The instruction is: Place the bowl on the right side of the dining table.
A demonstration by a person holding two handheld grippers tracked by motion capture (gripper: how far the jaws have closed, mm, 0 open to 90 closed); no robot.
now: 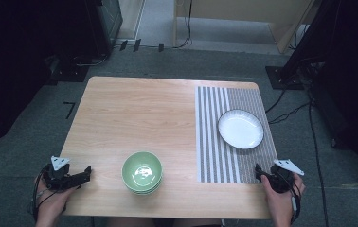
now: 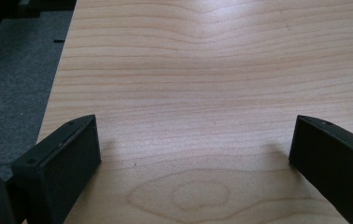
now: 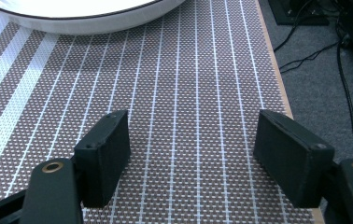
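The stack of green bowls (image 1: 142, 172) stands near the front edge of the wooden table (image 1: 134, 113), a little left of its middle, on bare wood just left of the striped placemat (image 1: 215, 142). It is round, so it offers no long axis to line up with; any approach meets the same curved rim. The white plate (image 1: 240, 128) lies on the far right part of the placemat, well apart from the bowls, and it too is round, with a thin dark rim. The left gripper (image 1: 85, 174) rests at the front left corner of the table, its tips pointing right towards the bowls, and the bowls lie to its right with open wood between them. In the left gripper view its two black jaws stand spread wide over the bare grain with nothing between them. The right gripper (image 1: 258, 172) sits at the front right corner, over the near end of the placemat, and the plate lies just ahead of it and slightly to the left; in the right gripper view its jaws are likewise spread apart, empty, with the plate's edge (image 3: 86, 18) across the top of the picture. Judging from this layout, the left hand is nearer the bowls and the right hand nearer the plate.
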